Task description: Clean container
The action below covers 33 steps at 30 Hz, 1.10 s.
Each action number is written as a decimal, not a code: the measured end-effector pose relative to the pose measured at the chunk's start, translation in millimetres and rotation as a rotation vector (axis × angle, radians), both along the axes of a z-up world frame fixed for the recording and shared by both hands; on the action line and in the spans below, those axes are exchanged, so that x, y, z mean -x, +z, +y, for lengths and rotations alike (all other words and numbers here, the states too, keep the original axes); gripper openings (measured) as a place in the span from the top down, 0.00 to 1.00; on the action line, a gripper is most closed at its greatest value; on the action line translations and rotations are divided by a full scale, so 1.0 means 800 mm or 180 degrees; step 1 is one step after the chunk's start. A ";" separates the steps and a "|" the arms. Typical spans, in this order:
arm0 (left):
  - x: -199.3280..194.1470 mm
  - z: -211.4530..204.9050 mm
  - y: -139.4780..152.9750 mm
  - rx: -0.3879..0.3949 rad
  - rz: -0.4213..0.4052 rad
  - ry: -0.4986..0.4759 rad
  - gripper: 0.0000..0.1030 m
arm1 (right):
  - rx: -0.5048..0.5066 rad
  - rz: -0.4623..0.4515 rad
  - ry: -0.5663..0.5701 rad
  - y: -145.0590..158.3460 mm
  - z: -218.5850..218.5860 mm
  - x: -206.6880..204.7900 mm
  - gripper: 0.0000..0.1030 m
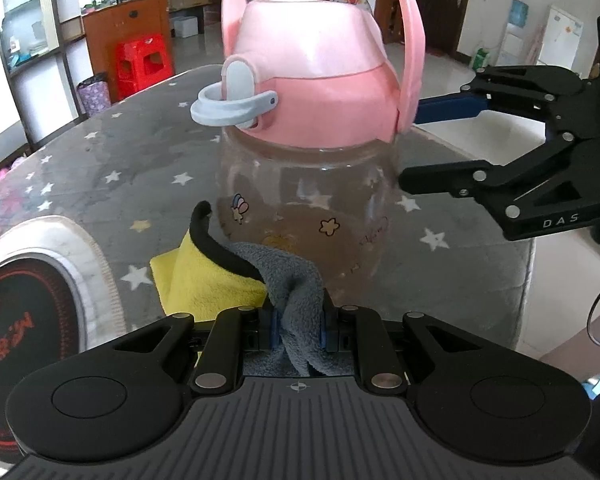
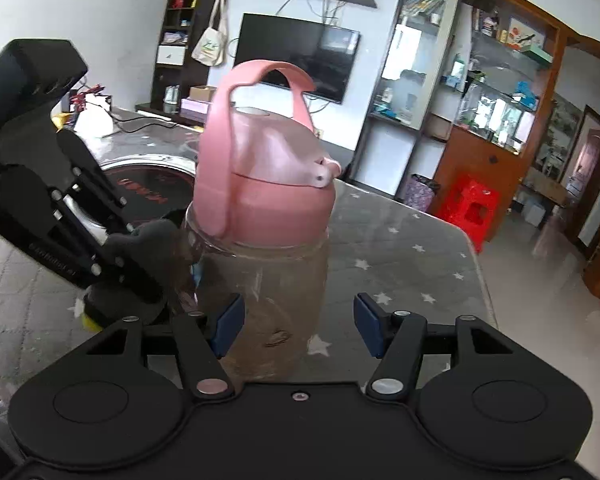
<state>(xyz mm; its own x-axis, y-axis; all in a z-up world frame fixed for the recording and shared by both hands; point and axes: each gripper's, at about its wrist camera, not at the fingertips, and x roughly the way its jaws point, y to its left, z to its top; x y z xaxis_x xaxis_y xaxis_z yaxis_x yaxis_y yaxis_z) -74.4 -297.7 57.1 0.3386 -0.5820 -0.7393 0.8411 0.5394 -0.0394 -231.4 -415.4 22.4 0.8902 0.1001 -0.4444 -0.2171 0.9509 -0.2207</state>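
A clear bottle with a pink lid and carry handle stands upright on the grey star-patterned table. My left gripper is shut on a grey and yellow cloth, which bunches up against the bottle's lower wall. From the right, my right gripper reaches in at the bottle's shoulder. In the right wrist view the bottle stands between the blue pads of my right gripper, which is open; the right pad stands clear of the wall. The left gripper and dark cloth sit at the bottle's left.
An induction cooker lies on the table to the left of the cloth, also seen behind the bottle as the cooker. The table's edge drops to tiled floor on the far side. A red stool and cabinets stand beyond.
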 end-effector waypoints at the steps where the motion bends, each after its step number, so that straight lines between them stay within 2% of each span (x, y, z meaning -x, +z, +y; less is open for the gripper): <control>1: 0.000 -0.001 -0.001 0.0000 0.0005 0.0010 0.84 | -0.0013 -0.0006 -0.0019 -0.003 -0.001 0.000 0.39; 5: -0.004 0.002 -0.005 0.0035 0.0073 0.0091 0.84 | -0.0067 -0.0060 -0.0056 -0.012 0.001 0.014 0.39; 11: -0.006 0.003 -0.007 0.0049 0.0077 0.0215 0.84 | -0.0241 -0.0217 0.0081 0.000 0.010 0.046 0.40; 16: -0.004 0.004 0.008 0.0148 0.0008 0.0292 0.84 | -0.0354 -0.0413 0.0160 0.013 0.020 0.070 0.49; 23: 0.007 0.008 0.046 0.0314 -0.0149 0.0420 0.84 | -0.0375 -0.0600 0.0148 0.021 0.034 0.085 0.71; 26: 0.008 0.009 0.057 0.0429 -0.0118 0.0515 0.84 | -0.0411 -0.0649 0.0111 0.029 0.032 0.083 0.81; 33: 0.018 0.004 0.069 0.0679 0.0024 0.0721 0.84 | -0.0678 -0.0666 0.0041 0.049 0.005 0.066 0.81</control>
<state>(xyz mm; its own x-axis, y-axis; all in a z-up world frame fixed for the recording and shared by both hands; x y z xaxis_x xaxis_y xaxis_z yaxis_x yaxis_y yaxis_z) -88.6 -294.4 112.6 0.4724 -0.6346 -0.6116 0.6997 0.6920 -0.1776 -284.2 -411.8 61.4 0.9583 0.1833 -0.2190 -0.2003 0.9780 -0.0578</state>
